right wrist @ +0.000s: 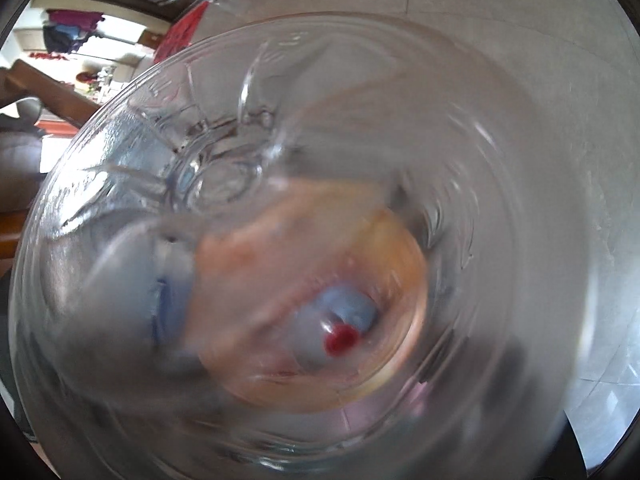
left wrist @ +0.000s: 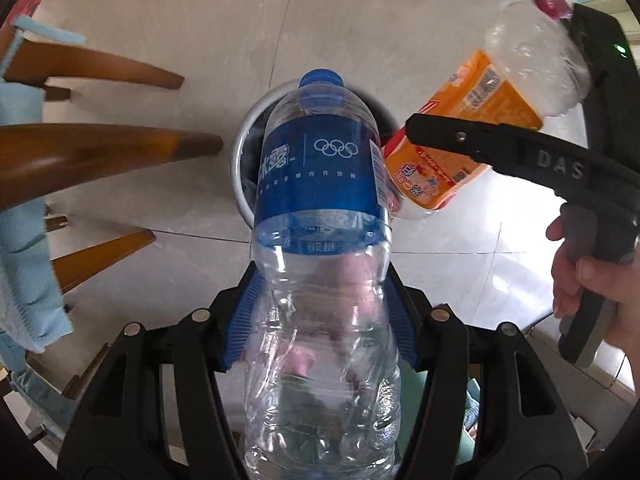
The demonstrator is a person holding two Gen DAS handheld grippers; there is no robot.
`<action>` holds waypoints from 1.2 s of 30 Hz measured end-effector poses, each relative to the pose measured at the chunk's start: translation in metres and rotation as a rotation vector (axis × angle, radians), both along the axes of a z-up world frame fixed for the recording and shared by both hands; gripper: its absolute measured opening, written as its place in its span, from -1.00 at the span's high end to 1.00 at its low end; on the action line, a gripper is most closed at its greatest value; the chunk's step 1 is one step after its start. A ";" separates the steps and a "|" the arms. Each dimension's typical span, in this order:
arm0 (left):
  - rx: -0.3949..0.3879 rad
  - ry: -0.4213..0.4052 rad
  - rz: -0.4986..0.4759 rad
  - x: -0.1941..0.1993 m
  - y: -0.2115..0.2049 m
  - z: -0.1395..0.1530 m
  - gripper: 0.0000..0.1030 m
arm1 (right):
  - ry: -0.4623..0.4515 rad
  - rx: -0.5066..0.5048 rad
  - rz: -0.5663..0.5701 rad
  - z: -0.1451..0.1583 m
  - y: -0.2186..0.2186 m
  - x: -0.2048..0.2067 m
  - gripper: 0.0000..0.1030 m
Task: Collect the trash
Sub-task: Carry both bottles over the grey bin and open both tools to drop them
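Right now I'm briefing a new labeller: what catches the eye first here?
A clear blue-label bottle fills the left wrist view, clamped in the left gripper above a grey bin. Beside it, the right gripper holds an orange-label bottle, whose base swamps the right view.

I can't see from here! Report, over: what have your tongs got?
Left tongs clamped on blue-label bottle. Right tongs gripping orange-label bottle. Trash bin below, nothing blocking.

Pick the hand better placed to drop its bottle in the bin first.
Left, probably. The left gripper holds the blue-label bottle cap-first right over the bin. The right gripper holds the orange-label bottle off to the bin's side, tilted, so it likely needs repositioning.
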State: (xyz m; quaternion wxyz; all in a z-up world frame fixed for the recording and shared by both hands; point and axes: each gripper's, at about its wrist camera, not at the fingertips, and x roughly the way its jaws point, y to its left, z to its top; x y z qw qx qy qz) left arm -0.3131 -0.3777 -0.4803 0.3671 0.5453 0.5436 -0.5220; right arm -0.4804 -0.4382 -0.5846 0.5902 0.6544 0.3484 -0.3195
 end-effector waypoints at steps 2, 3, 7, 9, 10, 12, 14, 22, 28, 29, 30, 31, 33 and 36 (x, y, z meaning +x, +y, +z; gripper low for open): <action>0.033 -0.004 -0.013 -0.001 -0.003 -0.019 -0.09 | 0.024 -0.004 0.021 -0.009 0.012 0.002 -0.23; 0.047 -0.009 -0.021 -0.004 -0.006 -0.030 -0.09 | 0.029 -0.001 0.024 -0.012 0.008 0.009 -0.23; 0.095 -0.007 -0.013 -0.007 -0.012 -0.058 -0.10 | 0.041 -0.002 0.039 -0.023 0.006 0.029 -0.23; 0.111 -0.026 -0.033 -0.008 -0.013 -0.073 -0.10 | 0.036 -0.004 0.026 -0.029 0.001 0.030 -0.23; 0.118 -0.033 -0.035 -0.010 -0.012 -0.075 -0.10 | 0.034 0.000 0.015 -0.033 0.002 0.030 -0.23; 0.127 -0.059 -0.040 -0.010 -0.010 -0.087 -0.11 | 0.027 0.010 -0.002 -0.022 0.008 0.027 -0.24; 0.145 -0.083 -0.047 -0.010 -0.011 -0.099 -0.11 | 0.034 0.008 -0.005 -0.029 0.009 0.029 -0.24; 0.160 -0.137 -0.054 -0.022 -0.020 -0.112 -0.16 | 0.037 0.020 0.010 -0.046 0.015 0.036 -0.37; 0.163 -0.145 -0.051 -0.031 -0.023 -0.117 -0.26 | 0.037 0.026 -0.007 -0.053 0.013 0.041 -0.39; 0.155 -0.149 -0.054 -0.031 -0.023 -0.117 -0.27 | 0.031 0.024 -0.011 -0.051 0.015 0.037 -0.39; 0.150 -0.146 -0.054 -0.034 -0.023 -0.115 -0.27 | 0.027 0.022 -0.013 -0.051 0.017 0.032 -0.39; 0.146 -0.143 -0.054 -0.034 -0.023 -0.115 -0.27 | 0.029 0.020 -0.014 -0.050 0.020 0.028 -0.39; 0.138 -0.141 -0.053 -0.035 -0.023 -0.113 -0.27 | 0.030 0.022 -0.020 -0.054 0.024 0.020 -0.39; 0.131 -0.145 -0.056 -0.035 -0.022 -0.113 -0.27 | 0.036 0.031 -0.035 -0.059 0.024 0.012 -0.39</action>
